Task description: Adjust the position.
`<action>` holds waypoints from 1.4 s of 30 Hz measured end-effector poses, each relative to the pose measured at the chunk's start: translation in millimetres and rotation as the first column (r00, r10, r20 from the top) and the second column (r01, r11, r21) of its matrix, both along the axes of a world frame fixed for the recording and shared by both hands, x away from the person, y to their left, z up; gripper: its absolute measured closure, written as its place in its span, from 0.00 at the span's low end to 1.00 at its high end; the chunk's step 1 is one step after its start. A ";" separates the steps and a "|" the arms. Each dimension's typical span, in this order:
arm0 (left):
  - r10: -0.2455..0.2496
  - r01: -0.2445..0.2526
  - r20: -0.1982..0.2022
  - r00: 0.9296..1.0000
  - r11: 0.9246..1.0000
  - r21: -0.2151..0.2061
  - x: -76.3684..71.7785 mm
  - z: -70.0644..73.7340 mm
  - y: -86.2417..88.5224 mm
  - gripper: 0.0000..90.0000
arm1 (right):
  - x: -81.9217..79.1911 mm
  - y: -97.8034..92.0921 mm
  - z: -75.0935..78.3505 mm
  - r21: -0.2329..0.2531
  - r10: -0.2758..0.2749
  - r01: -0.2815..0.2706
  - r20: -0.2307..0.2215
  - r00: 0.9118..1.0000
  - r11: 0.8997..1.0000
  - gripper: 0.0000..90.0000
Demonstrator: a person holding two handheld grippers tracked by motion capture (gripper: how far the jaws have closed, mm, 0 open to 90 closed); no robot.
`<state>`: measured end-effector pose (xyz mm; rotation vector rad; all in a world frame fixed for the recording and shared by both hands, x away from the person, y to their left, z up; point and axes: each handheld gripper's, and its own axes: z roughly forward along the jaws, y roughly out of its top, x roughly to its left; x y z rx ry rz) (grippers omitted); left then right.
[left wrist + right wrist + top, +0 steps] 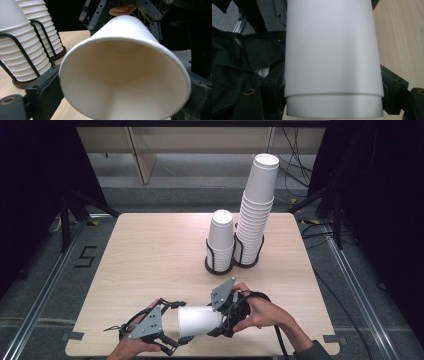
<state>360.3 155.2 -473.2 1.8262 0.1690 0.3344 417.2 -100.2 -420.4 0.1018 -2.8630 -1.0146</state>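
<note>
White paper is what both tongs are handling: a white paper cup point(198, 321) lies on its side, lifted above the near edge of the pale wooden worktop point(150, 260), held between them.

Left tongs point(172, 340): you have them clamped on the cup at its wide open mouth, one black jaw on each side of the rim in the left gripper view point(125, 75).

Right tongs point(220, 320): they grip the narrow base end; in the right gripper view a second cup wall steps out below the first point(334, 107), so this is probably two nested cups.

To separate them well, hold the rim lightly so it keeps its round shape, and draw the two ends apart along the cup's axis without twisting.

Farther back, to the right of centre, stand two black wire holders point(220, 262) carrying a short white cup stack point(221, 237) and a tall one point(255, 215), side by side. Grey floor point(45, 270), dark curtains and loose cables surround the worktop.
</note>
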 end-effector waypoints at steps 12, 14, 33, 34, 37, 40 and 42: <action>0.058 -0.054 -0.022 0.998 0.988 0.144 -0.6 4.8 -6.3 0.10 | -8.2 7.0 -0.3 -0.086 -0.079 0.087 0.097 0.992 0.992 0.20; 0.059 -0.054 -0.022 0.998 0.983 0.173 -1.5 5.9 -8.6 0.10 | -9.9 10.9 0.9 -0.093 -0.054 0.070 0.160 0.986 0.993 0.20; 0.083 -0.093 -0.126 0.989 0.992 -0.081 -2.0 6.0 -8.2 0.03 | -13.8 19.7 -3.8 -0.061 0.000 0.011 0.184 0.983 0.998 0.24; 0.088 -0.102 -0.138 0.987 0.990 -0.094 -2.0 6.1 -7.1 0.03 | -11.3 17.8 -3.6 -0.028 0.001 0.004 0.170 0.985 1.000 0.24; 0.097 -0.128 -0.180 0.979 0.977 -0.171 -1.5 4.8 -6.9 0.04 | -5.5 12.5 -2.2 0.060 -0.025 0.018 0.116 0.993 0.998 0.24; 0.101 -0.139 -0.176 0.979 0.966 -0.216 -2.4 6.1 -6.8 0.04 | -3.5 9.9 -2.4 0.119 -0.033 0.025 0.058 0.998 0.993 0.24; 0.107 -0.144 -0.172 0.979 0.965 -0.220 -2.0 6.6 -6.1 0.04 | -3.1 9.4 -2.2 0.148 -0.031 0.025 0.041 0.999 0.989 0.24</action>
